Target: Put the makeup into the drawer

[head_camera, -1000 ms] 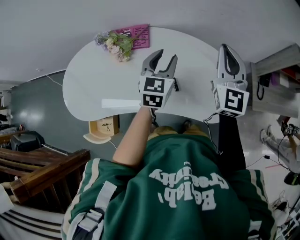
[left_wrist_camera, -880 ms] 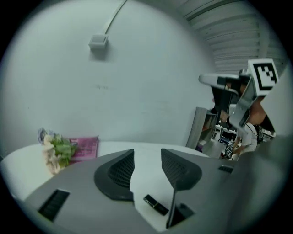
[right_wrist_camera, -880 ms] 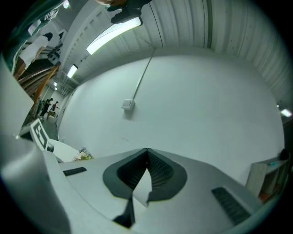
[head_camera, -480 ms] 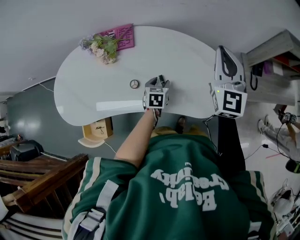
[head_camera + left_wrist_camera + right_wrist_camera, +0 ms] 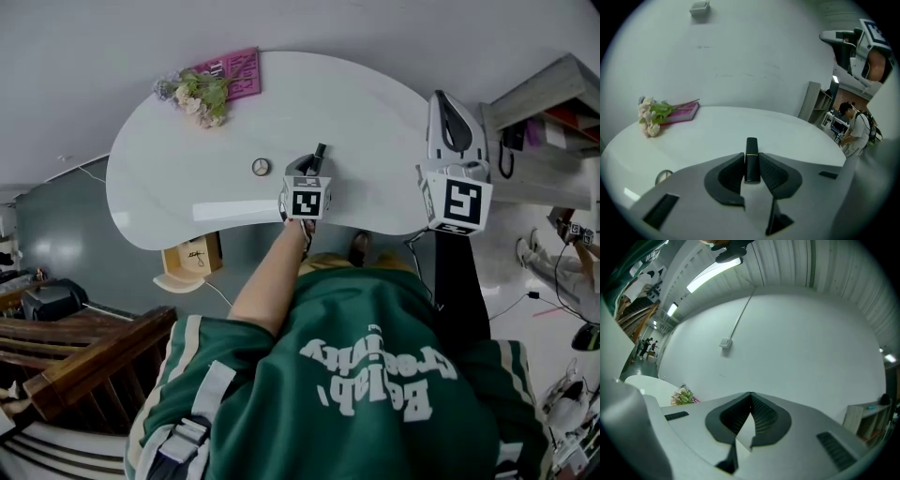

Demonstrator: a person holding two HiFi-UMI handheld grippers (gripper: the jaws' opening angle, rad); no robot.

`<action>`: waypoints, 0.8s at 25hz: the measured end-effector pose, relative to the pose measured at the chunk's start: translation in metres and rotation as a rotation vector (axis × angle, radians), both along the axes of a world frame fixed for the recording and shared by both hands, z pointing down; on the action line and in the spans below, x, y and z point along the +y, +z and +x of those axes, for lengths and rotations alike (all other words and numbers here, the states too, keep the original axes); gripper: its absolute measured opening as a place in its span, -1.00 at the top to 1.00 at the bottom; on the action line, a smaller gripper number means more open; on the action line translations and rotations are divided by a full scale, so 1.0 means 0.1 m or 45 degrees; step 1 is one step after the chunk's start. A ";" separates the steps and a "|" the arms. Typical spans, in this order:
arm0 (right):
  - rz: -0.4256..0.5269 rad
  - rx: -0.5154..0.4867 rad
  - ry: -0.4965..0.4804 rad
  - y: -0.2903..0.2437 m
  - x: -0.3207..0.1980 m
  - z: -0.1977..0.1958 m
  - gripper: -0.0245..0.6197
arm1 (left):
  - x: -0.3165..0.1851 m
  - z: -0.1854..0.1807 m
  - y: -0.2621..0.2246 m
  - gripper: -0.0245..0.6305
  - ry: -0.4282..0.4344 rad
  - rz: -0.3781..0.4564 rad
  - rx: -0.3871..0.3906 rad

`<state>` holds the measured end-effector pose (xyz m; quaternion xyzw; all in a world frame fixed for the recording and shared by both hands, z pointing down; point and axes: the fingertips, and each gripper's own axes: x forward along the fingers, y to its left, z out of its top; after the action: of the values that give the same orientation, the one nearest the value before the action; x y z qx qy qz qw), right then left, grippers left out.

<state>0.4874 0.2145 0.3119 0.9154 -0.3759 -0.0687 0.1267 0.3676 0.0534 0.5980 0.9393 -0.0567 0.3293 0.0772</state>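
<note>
Left tool (image 5: 751, 156) closing, pads on upright black lipstick (image 5: 751, 144), over white tabletop (image 5: 717, 136), right tool (image 5: 750, 397) empty, jaws together.

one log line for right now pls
left tool: jaws closing on lipstick over table | right tool: shut, empty | round item: on table, untouched
</note>
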 end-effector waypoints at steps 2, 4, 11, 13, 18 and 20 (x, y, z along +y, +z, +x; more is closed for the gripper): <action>0.010 -0.003 -0.005 -0.02 -0.01 -0.01 0.90 | -0.04 0.09 -0.28 0.59 0.024 0.054 0.085; 0.021 -0.003 -0.017 -0.03 -0.04 -0.03 0.90 | -0.11 0.20 -0.65 0.59 0.045 0.122 0.186; 0.037 0.029 -0.063 -0.15 -0.15 -0.13 0.90 | -0.22 0.37 -2.04 0.59 0.095 0.367 0.536; 0.047 0.042 -0.072 -0.20 -0.17 -0.16 0.90 | -0.15 0.36 -2.37 0.59 0.126 0.389 0.628; 0.077 0.072 -0.097 -0.33 -0.20 -0.20 0.90 | -0.03 0.27 -3.20 0.59 0.134 0.439 0.893; 0.066 0.075 -0.111 -0.33 -0.17 -0.22 0.90 | 0.00 0.19 -3.50 0.59 0.122 0.447 1.016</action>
<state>0.4657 0.1970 0.2790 0.8986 -0.4097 -0.1107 0.1110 0.3868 0.0531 0.2482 0.9934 -0.0341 -0.0710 -0.0832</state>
